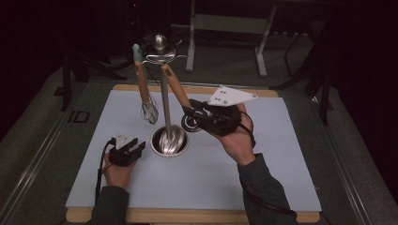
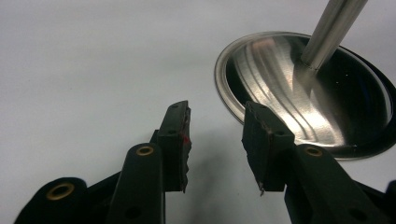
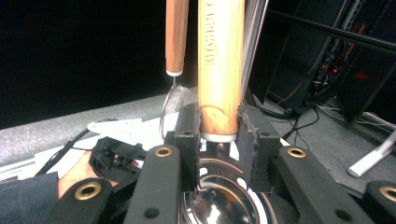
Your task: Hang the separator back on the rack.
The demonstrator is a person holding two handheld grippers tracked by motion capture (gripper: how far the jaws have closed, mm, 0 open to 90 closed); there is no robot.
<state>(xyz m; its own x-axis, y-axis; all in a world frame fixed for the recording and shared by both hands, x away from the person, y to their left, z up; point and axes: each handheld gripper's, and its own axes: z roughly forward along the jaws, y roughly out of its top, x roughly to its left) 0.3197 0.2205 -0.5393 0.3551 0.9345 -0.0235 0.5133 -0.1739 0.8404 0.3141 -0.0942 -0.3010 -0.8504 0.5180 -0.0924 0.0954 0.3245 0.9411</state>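
A metal utensil stand has a round steel base (image 1: pixel 170 140) (image 2: pixel 303 88), an upright pole (image 1: pixel 165 101) and a hook ring at the top. From the ring hangs a whisk (image 1: pixel 149 111) with a wooden handle (image 3: pixel 176 37). A second utensil with a wooden handle (image 1: pixel 176 86) (image 3: pixel 220 65) slants down from the ring. My right gripper (image 1: pixel 190 112) (image 3: pixel 219 112) is shut on the lower end of that handle, with a pad on each side. My left gripper (image 1: pixel 127 151) (image 2: pixel 217 112) rests low on the mat just left of the base, open with nothing between its fingers.
The stand sits on a pale mat (image 1: pixel 263 168) over a wooden board (image 1: pixel 187 216). The mat's right half and front are bare. Dark floor, metal frame legs (image 1: pixel 260 51) and cables lie beyond the table's far edge.
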